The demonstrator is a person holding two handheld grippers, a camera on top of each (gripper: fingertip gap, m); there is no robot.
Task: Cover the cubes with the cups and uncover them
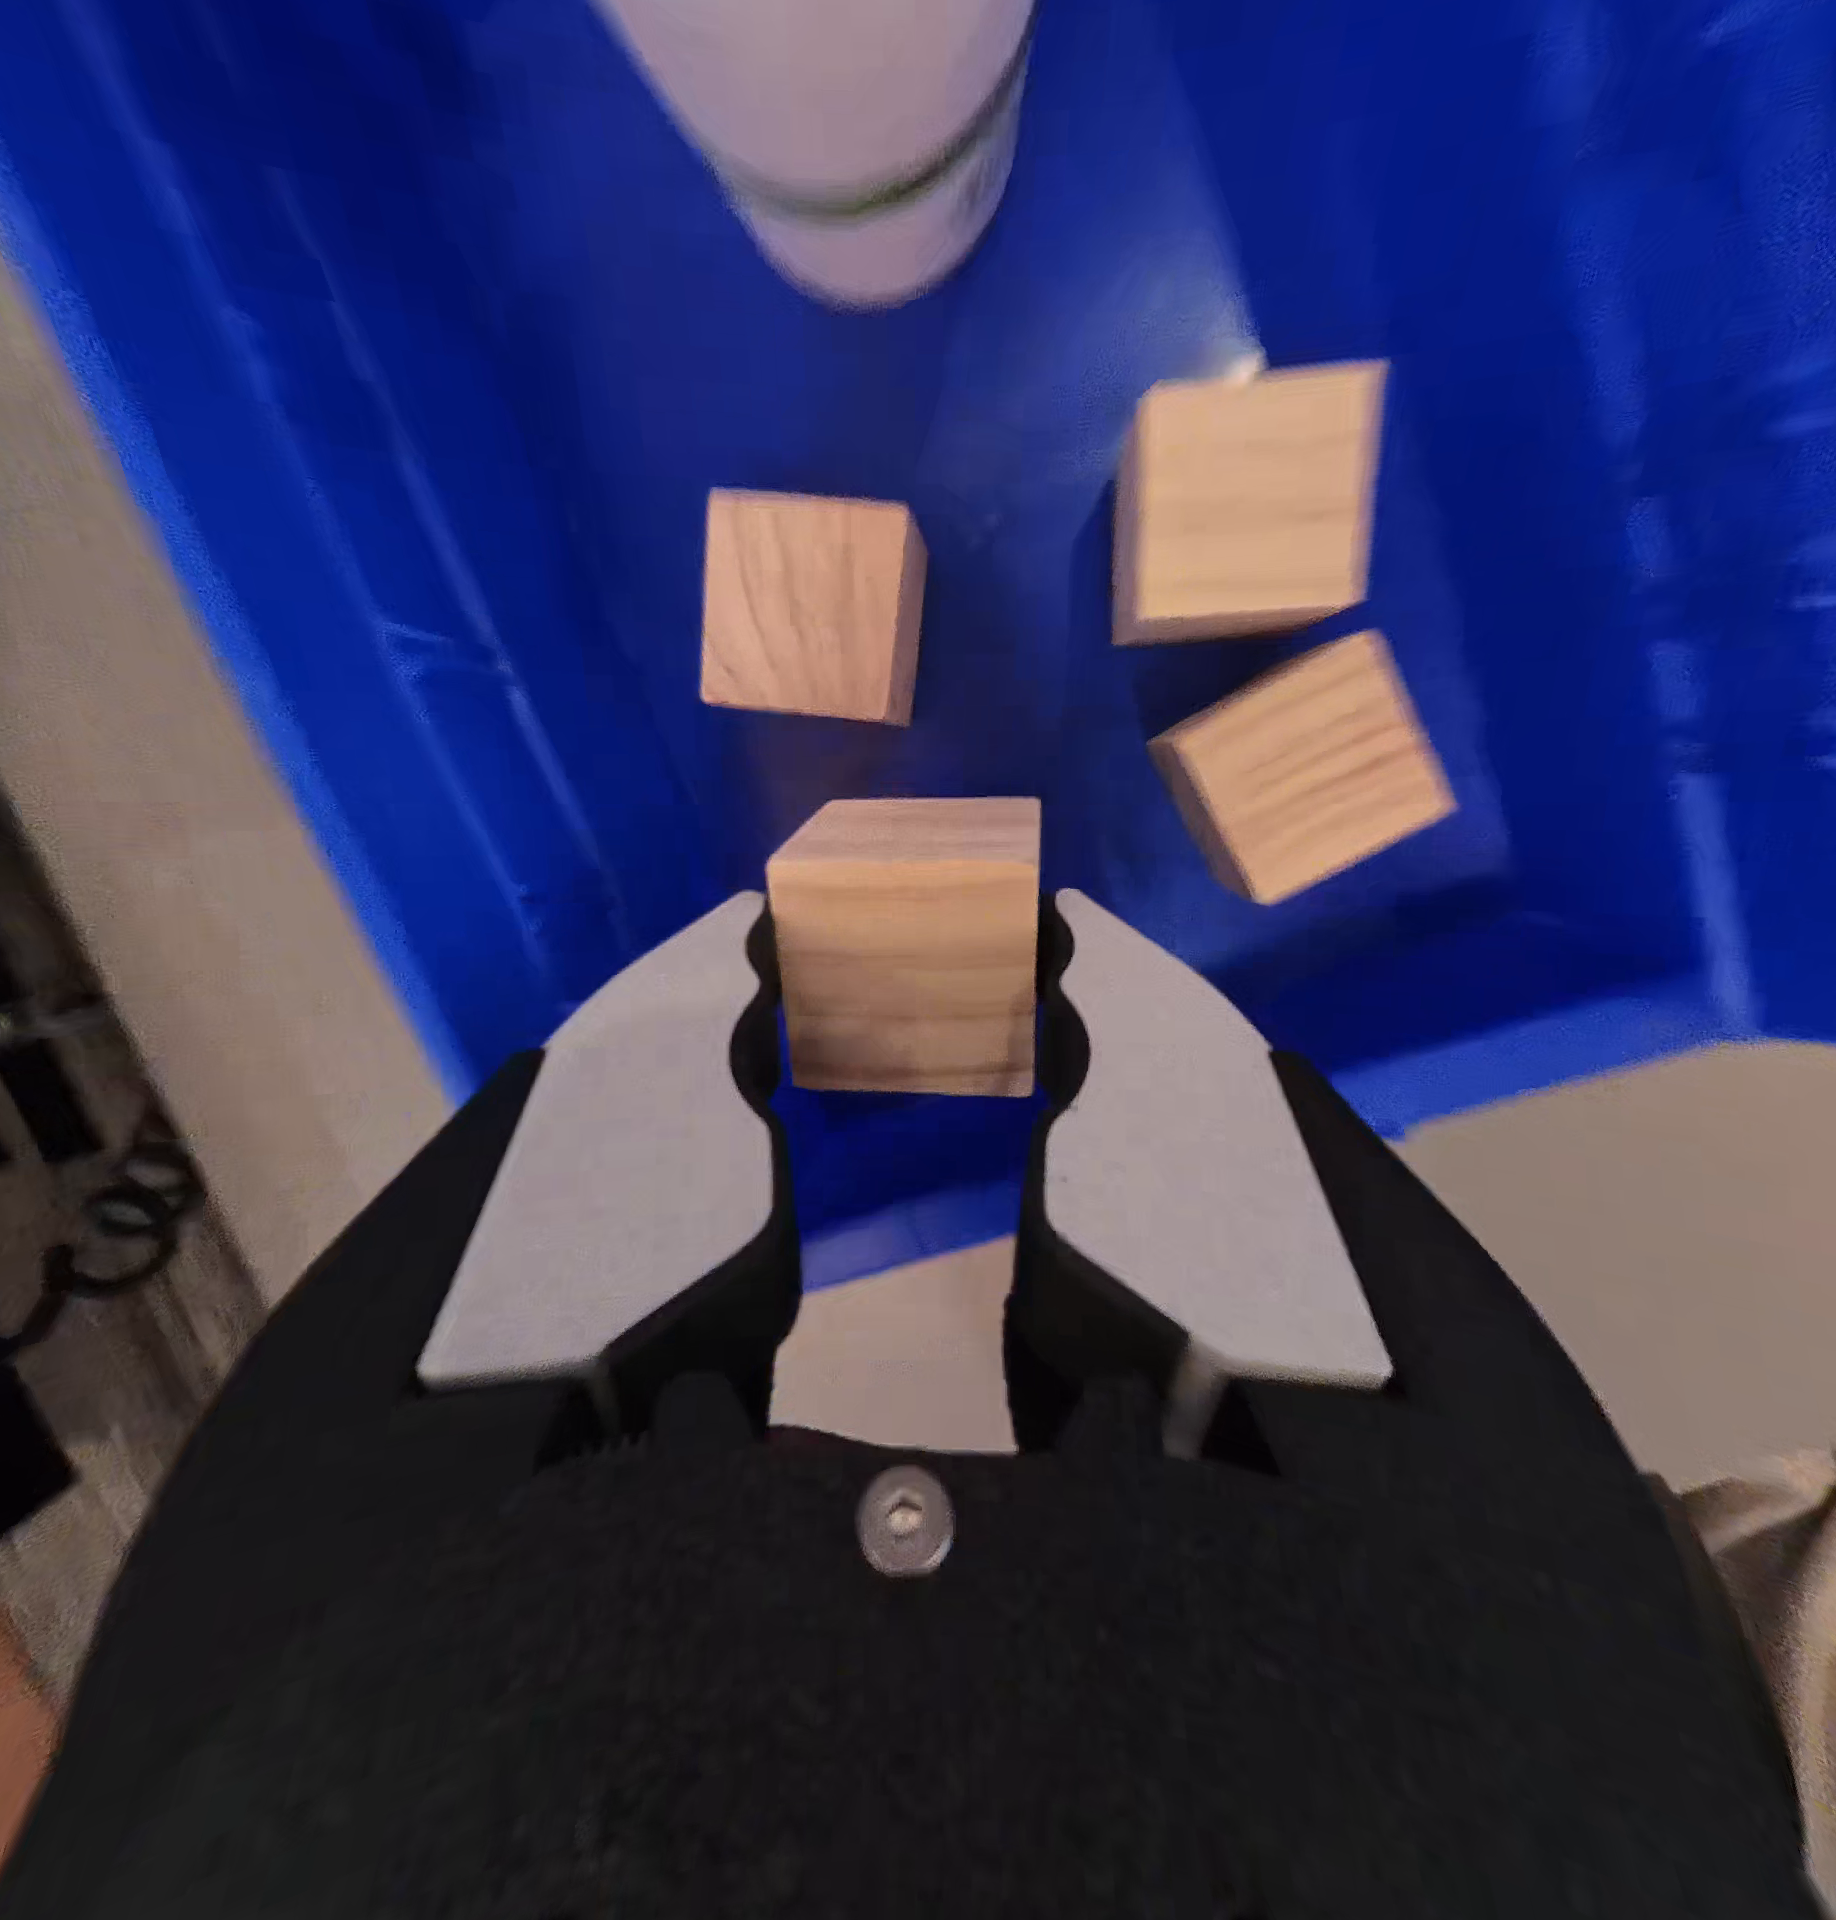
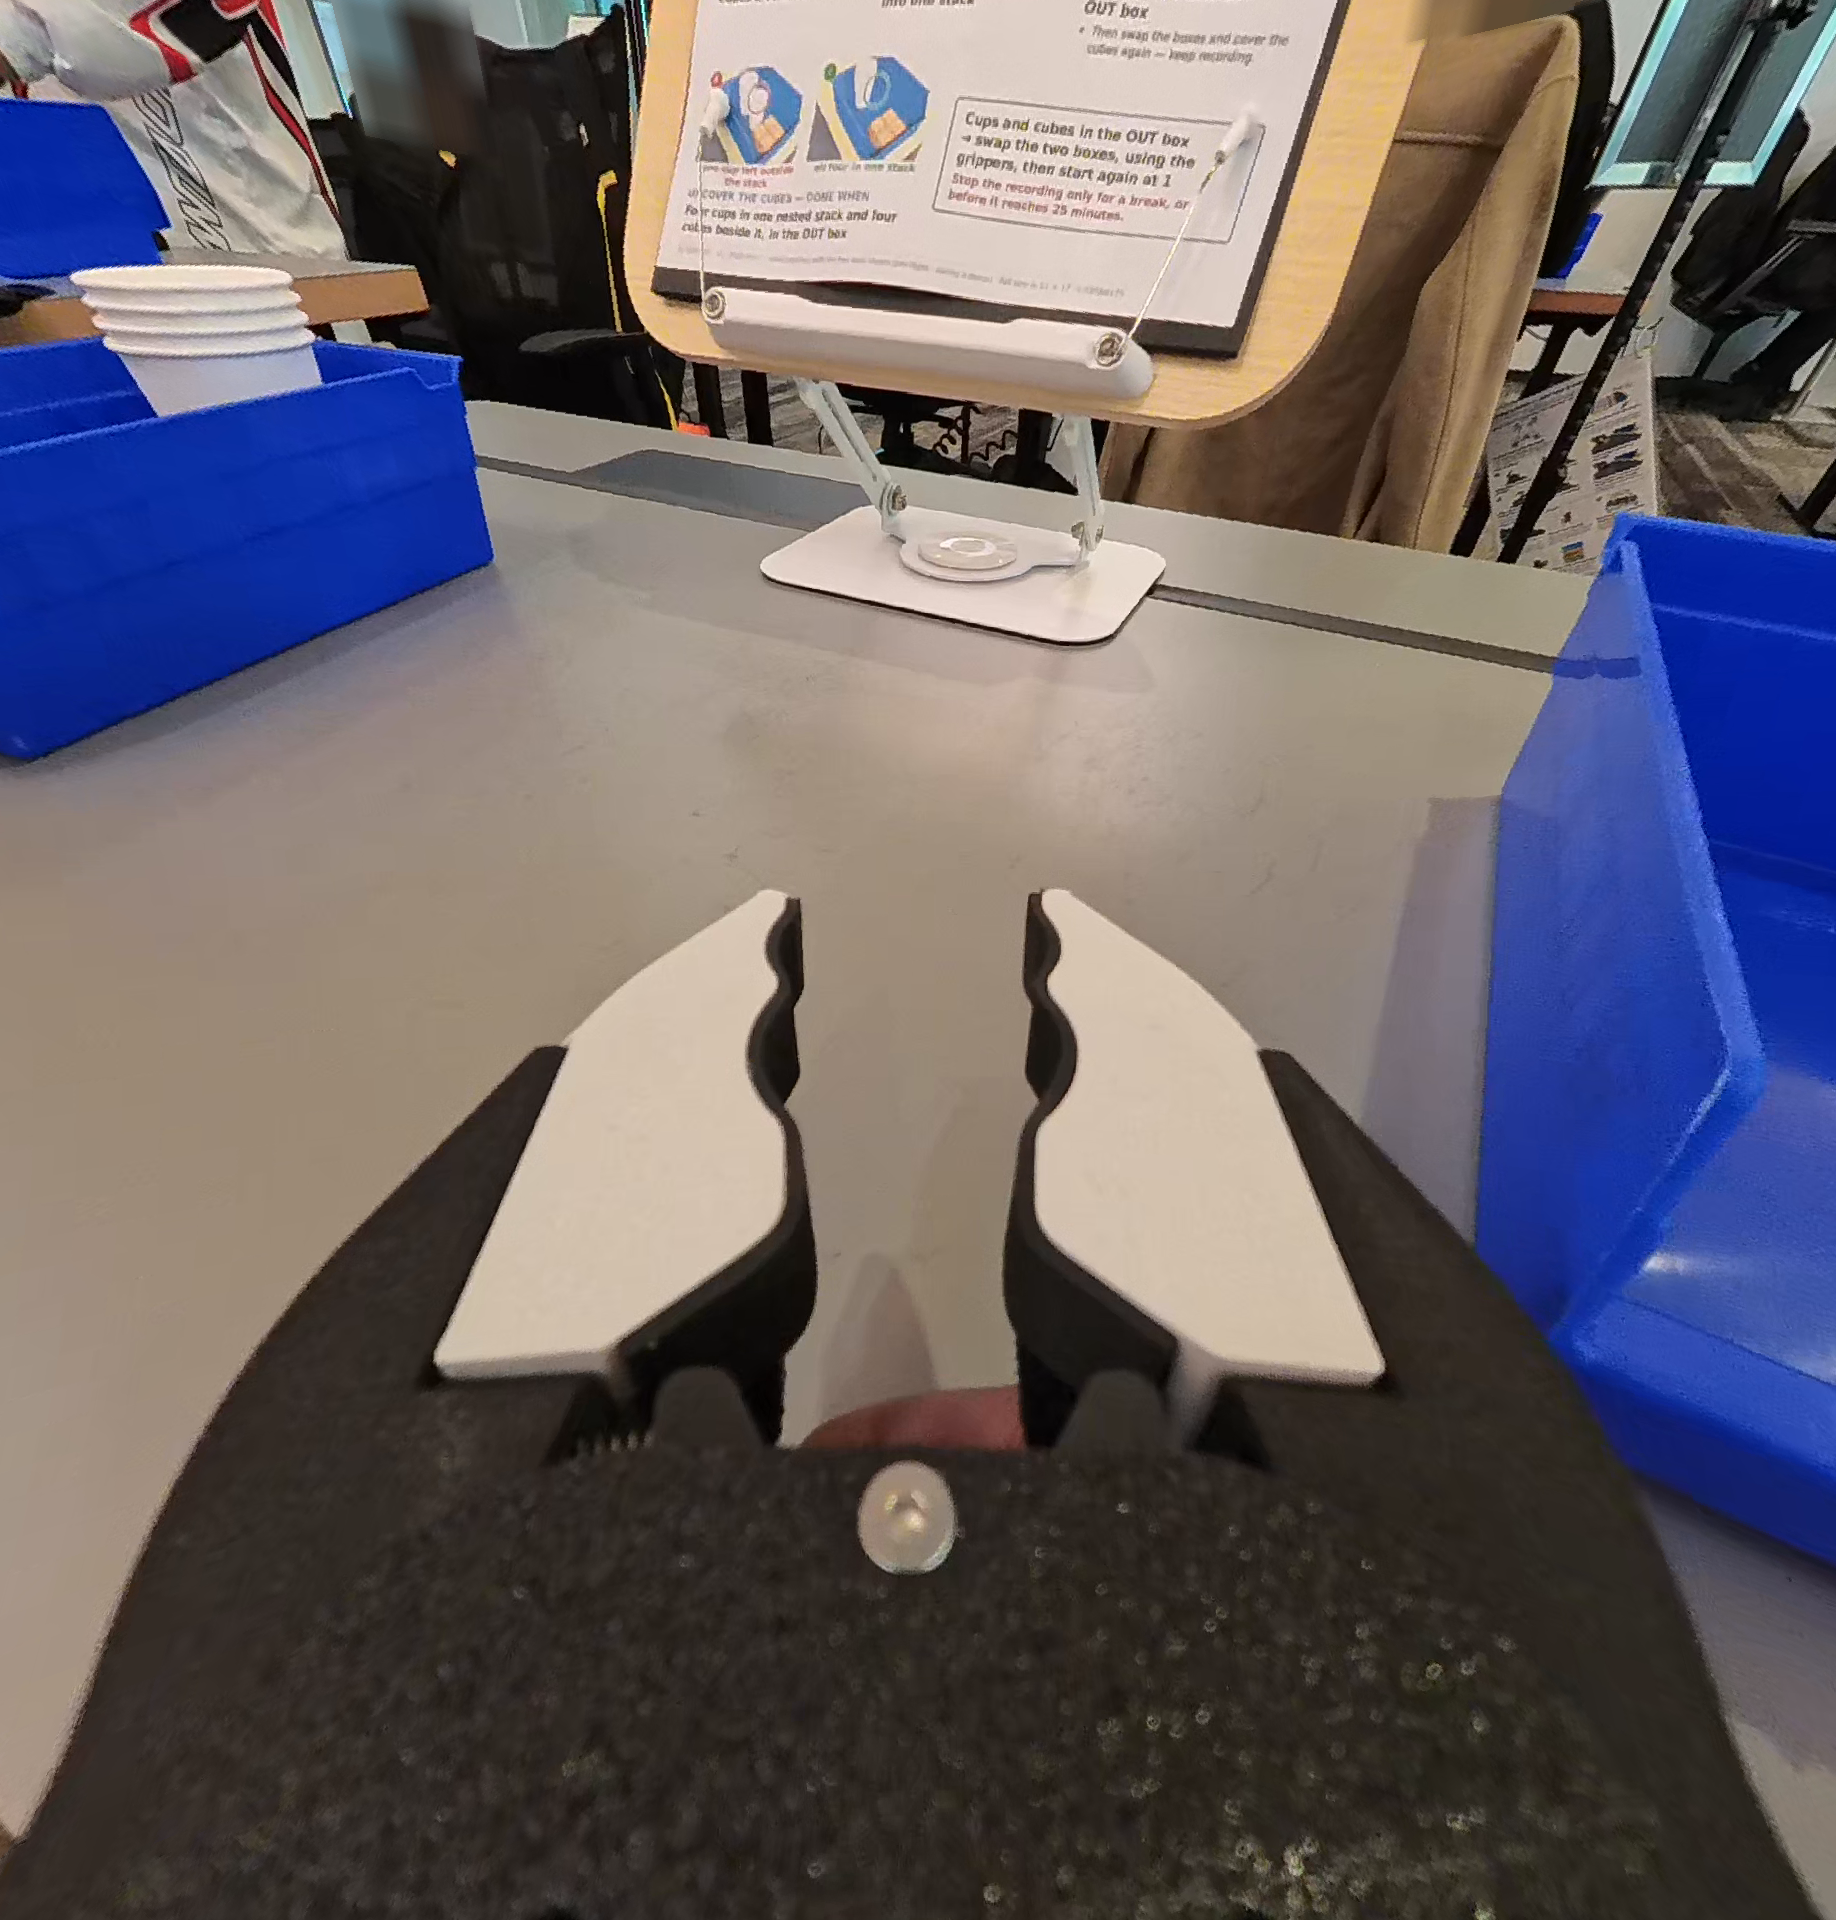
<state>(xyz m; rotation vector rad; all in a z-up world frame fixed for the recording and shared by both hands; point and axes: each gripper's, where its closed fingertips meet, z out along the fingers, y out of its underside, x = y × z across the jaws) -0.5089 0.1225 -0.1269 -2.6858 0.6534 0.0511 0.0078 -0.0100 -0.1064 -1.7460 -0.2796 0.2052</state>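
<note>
In the left wrist view my left gripper (image 1: pixel 906 920) is shut on a wooden cube (image 1: pixel 906 977) and holds it over the blue bin (image 1: pixel 426 520). Three more wooden cubes lie on the bin floor: one ahead (image 1: pixel 810 608) and two at the right (image 1: pixel 1246 499) (image 1: pixel 1303 764). A stack of white cups (image 1: pixel 862 135) stands at the bin's far end. In the right wrist view my right gripper (image 2: pixel 912 904) is open and empty above the grey table (image 2: pixel 685 790). The cup stack (image 2: pixel 202 332) shows there in the left blue bin (image 2: pixel 218 561).
A second blue bin (image 2: pixel 1672 1039) stands at the table's right edge, close to my right gripper. A tan stand (image 2: pixel 955 561) holding an instruction sheet is at the table's far side. A person (image 2: pixel 218 125) stands at the far left, and chairs are behind the table.
</note>
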